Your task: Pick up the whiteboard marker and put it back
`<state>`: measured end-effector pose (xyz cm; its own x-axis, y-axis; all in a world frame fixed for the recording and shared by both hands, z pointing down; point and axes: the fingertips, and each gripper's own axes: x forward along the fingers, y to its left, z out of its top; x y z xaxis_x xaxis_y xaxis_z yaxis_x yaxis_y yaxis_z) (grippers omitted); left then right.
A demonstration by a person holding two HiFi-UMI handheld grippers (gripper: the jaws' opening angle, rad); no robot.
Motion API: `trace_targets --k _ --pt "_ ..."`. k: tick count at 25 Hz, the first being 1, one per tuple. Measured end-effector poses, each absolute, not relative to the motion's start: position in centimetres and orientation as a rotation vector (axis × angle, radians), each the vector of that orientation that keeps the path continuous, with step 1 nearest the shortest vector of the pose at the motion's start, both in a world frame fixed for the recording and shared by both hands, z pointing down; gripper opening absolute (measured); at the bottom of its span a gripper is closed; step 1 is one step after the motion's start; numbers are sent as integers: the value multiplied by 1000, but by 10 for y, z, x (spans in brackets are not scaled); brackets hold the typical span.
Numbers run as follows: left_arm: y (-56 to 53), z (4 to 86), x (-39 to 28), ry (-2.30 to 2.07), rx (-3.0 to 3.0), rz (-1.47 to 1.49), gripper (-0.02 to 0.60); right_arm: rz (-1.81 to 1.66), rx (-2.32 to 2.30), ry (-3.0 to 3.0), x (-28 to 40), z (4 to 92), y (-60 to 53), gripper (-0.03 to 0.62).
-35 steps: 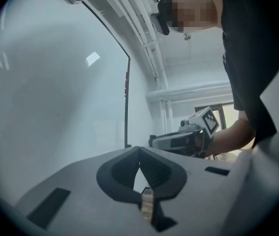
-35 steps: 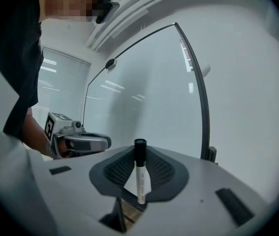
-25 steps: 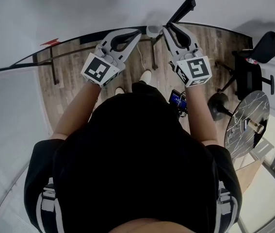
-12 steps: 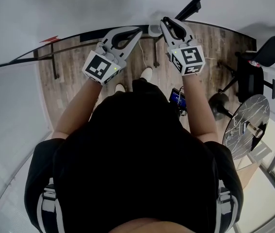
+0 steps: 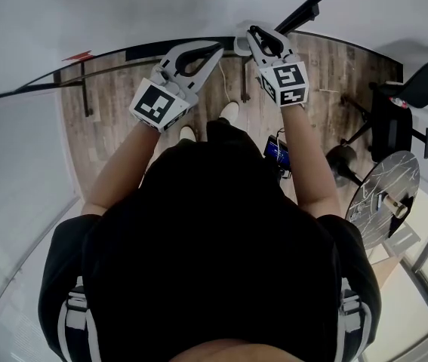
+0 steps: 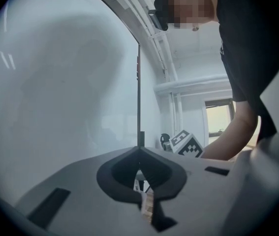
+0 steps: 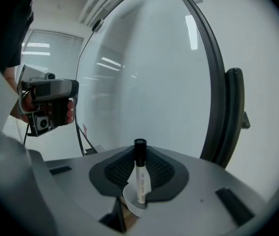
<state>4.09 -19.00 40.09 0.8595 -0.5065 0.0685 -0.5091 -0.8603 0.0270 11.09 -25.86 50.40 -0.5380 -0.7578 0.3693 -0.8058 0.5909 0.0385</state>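
Note:
The whiteboard marker [image 7: 140, 173], white with a black cap, stands upright between the jaws of my right gripper [image 7: 138, 154], which is shut on it. Its lower end sits at the mouth of a small white cup [image 7: 131, 201]. In the head view my right gripper [image 5: 253, 32] points at the whiteboard's lower edge, right beside that white cup [image 5: 241, 47]; the marker itself does not show there. To its left my left gripper [image 5: 218, 49] is shut and holds nothing, and its tips meet in the left gripper view [image 6: 139, 149].
The whiteboard [image 5: 161, 6] with its black frame [image 7: 219, 87] fills the space ahead. On the wooden floor [image 5: 115, 119] to the right stand a black chair [image 5: 395, 111] and a round marble table [image 5: 386, 194]. A blue object [image 5: 275, 151] lies near the person's feet.
My right gripper with the marker has moved toward the board's lower edge, up in the head picture, and closer to the white cup. The left gripper has barely shifted.

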Motion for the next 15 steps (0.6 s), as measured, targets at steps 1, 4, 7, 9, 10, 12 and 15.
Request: trace_targets --k 1,4,7,9,10,12,15 --pt "-189 400 40 -821 2983 92 3 197 1260 -2469 111 507 -258 66" --pt "-187 400 37 -833 2967 110 3 204 1240 -2448 110 517 -258 66" --pt "-187 404 35 -839 2961 125 3 211 1223 -2430 109 529 -258 66" --pt "-187 404 34 -843 2960 114 3 213 1213 -2421 108 536 -259 66" --pt "-187 403 34 -846 2960 108 3 216 1209 -2416 108 539 -259 66" --pt "-187 403 34 -849 2956 110 3 223 1204 -2406 108 544 -261 66" --pt "-187 402 31 -855 2950 117 3 235 1198 -2388 107 551 -263 66"
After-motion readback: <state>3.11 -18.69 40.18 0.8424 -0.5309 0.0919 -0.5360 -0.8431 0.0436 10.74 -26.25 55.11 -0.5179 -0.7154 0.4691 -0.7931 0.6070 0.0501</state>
